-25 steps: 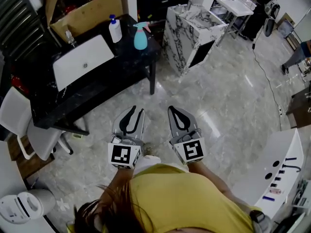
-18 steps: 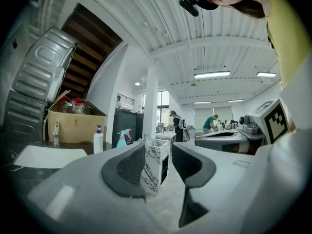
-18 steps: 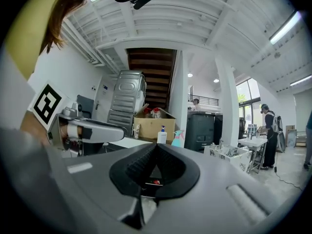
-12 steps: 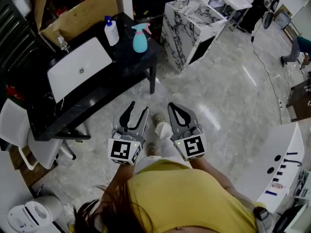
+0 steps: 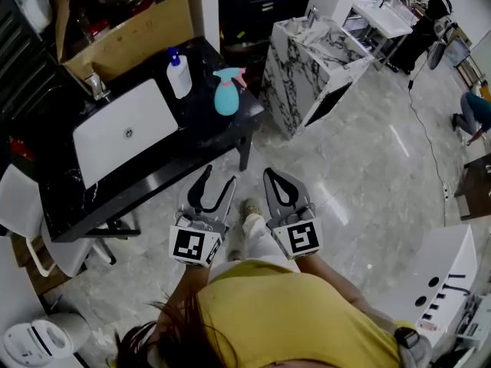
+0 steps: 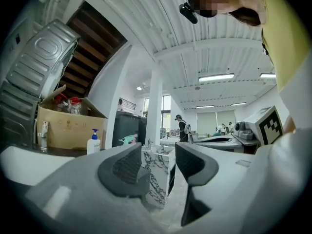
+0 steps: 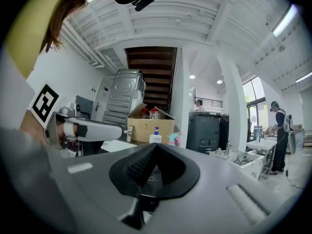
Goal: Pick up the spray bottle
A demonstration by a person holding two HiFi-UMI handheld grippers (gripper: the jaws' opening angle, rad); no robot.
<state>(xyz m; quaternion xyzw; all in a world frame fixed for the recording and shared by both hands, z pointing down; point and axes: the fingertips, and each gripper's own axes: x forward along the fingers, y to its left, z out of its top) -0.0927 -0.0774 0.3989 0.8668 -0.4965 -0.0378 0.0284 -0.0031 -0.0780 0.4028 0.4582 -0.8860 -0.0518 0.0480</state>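
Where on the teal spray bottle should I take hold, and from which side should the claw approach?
Grip the teal body of the spray bottle, below the pink trigger head, coming level from the table's near edge. It stands upright there, with the pump bottle apart on its left. The left claw, jaws opening and empty, seems readier.

No readable words, brands or numbers. Left marker cube, 7 o'clock: black-white square code, pattern only. Right marker cube, 5 o'clock: same kind, different pattern. Cardboard box, 11 o'clock: small marks on front, illegible.
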